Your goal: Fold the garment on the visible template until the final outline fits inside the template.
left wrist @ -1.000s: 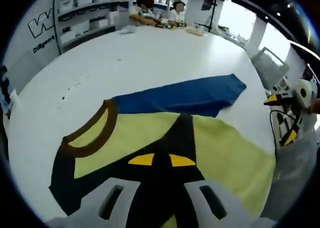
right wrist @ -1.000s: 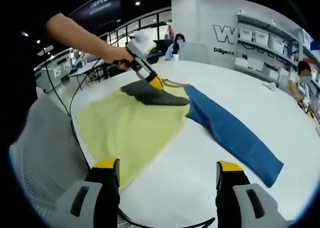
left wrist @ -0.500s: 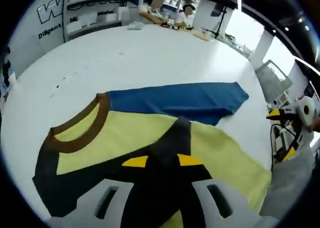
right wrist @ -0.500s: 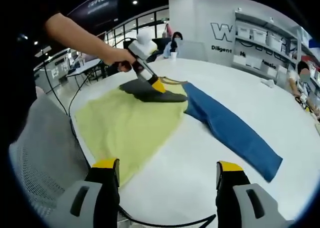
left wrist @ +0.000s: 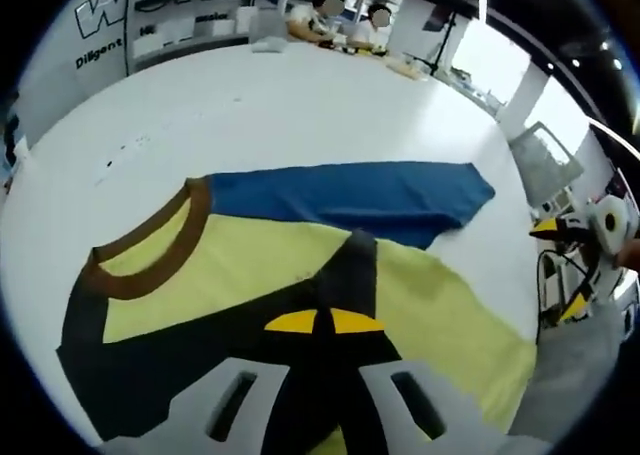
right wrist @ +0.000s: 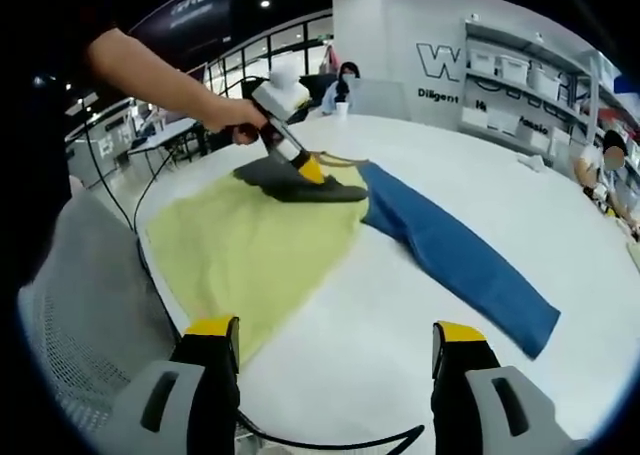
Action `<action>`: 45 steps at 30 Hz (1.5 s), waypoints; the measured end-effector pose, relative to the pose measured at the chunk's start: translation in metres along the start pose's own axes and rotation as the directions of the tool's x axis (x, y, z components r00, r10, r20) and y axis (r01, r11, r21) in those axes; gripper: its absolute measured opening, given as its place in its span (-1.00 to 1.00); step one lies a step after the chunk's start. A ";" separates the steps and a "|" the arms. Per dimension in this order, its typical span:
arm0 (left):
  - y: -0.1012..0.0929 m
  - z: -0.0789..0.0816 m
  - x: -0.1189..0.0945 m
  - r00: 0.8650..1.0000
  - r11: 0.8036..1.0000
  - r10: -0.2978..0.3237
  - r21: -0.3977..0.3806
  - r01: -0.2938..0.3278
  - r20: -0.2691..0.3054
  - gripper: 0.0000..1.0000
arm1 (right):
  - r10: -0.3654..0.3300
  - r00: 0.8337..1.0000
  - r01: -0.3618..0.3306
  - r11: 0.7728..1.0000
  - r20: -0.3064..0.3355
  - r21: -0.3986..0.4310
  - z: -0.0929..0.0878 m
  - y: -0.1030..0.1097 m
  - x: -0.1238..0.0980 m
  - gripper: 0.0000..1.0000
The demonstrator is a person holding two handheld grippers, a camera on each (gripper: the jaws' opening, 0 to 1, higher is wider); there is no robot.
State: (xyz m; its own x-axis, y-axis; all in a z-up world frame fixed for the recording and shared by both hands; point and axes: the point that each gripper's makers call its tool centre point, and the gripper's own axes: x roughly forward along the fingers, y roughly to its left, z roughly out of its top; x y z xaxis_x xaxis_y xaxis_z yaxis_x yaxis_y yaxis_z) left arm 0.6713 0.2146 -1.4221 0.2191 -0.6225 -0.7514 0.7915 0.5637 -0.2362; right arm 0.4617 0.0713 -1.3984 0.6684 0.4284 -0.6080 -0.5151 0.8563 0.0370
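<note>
A yellow T-shirt (left wrist: 250, 265) with a brown collar (left wrist: 140, 260) lies flat on the white table (left wrist: 280, 105). Its blue sleeve (left wrist: 360, 195) stretches out to one side. A dark sleeve (left wrist: 350, 275) is folded over the yellow body. My left gripper (left wrist: 320, 322) is shut on this dark sleeve, its yellow tips nearly touching. In the right gripper view a hand holds the left gripper (right wrist: 300, 167) low on the dark sleeve (right wrist: 290, 187), beside the blue sleeve (right wrist: 450, 255). My right gripper (right wrist: 335, 333) is open and holds nothing, near the table edge by the shirt's hem (right wrist: 250, 315).
A grey mesh chair (right wrist: 80, 315) stands at the table edge beside the hem, and a black cable (right wrist: 330, 441) hangs under my right gripper. Shelves with white bins (right wrist: 540, 75) line the far wall. People (left wrist: 350, 5) sit at the far end of the table.
The left gripper has sunk slightly with the dark sleeve onto the yellow body. The right gripper has stayed open in place.
</note>
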 end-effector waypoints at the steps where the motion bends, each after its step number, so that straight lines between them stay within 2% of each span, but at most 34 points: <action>1: -0.003 0.001 -0.001 1.000 1.000 -0.009 0.013 0.009 0.003 -0.91 | 0.001 1.000 -0.001 1.000 0.002 0.000 0.001 0.000 0.001 0.53; 3: -0.012 0.002 -0.003 0.999 0.998 -0.042 0.045 0.042 0.006 -0.91 | 0.004 1.000 -0.004 1.000 0.005 -0.002 0.003 0.002 0.002 0.53; 6: -0.039 0.008 -0.009 0.989 0.986 -0.147 0.086 0.144 0.033 -0.91 | 0.010 1.000 -0.010 1.000 0.009 -0.005 0.005 0.004 0.004 0.53; 11: -0.061 0.013 -0.013 0.978 0.973 -0.203 0.119 0.196 0.050 -0.91 | 0.017 1.000 -0.017 1.000 0.014 -0.006 0.006 0.006 0.007 0.53; 15: -0.070 0.016 -0.010 0.975 0.968 -0.209 0.158 0.195 0.071 -0.92 | 0.022 1.000 -0.022 1.000 0.013 -0.010 0.006 0.007 0.007 0.52; 17: -0.072 0.014 -0.007 0.976 0.966 -0.208 0.170 0.195 0.062 -0.92 | 0.022 1.000 -0.022 1.000 0.014 -0.009 0.007 0.007 0.006 0.53; 19: -0.070 0.018 -0.008 0.975 0.955 -0.204 0.234 0.180 0.082 -0.89 | 0.022 1.000 -0.022 1.000 0.014 -0.013 0.007 0.007 0.006 0.53; 25: -0.064 0.023 -0.015 0.977 0.962 -0.190 0.217 0.166 0.098 -0.68 | 0.012 1.000 -0.011 1.000 0.018 -0.010 0.008 0.001 0.003 0.54; 33: -0.048 0.016 -0.022 0.984 0.969 -0.152 0.212 0.129 0.097 -0.70 | 0.006 1.000 -0.006 1.000 0.023 -0.015 0.011 -0.001 0.004 0.55; 38: -0.033 0.009 -0.035 0.986 0.977 -0.119 0.192 0.096 0.114 -0.62 | -0.013 0.999 0.013 1.000 0.039 -0.013 0.015 -0.006 0.006 0.58; 41: -0.025 0.006 -0.039 0.987 0.977 -0.100 0.201 0.073 0.125 -0.53 | -0.016 0.999 0.017 1.000 0.047 -0.019 0.016 -0.007 0.008 0.55; 45: -0.017 0.005 -0.046 0.986 0.969 -0.067 0.246 0.028 0.152 -0.26 | -0.023 0.999 0.025 0.999 0.044 -0.043 0.018 -0.009 0.008 0.53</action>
State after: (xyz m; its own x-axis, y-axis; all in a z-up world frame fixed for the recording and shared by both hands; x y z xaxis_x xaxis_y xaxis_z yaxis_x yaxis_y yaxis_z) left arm 0.6508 0.2307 -1.3801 0.2493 -0.7342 -0.6316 0.9133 0.3951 -0.0988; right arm 0.4819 0.0720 -1.3893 0.7032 0.4204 -0.5734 -0.5207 0.8537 -0.0126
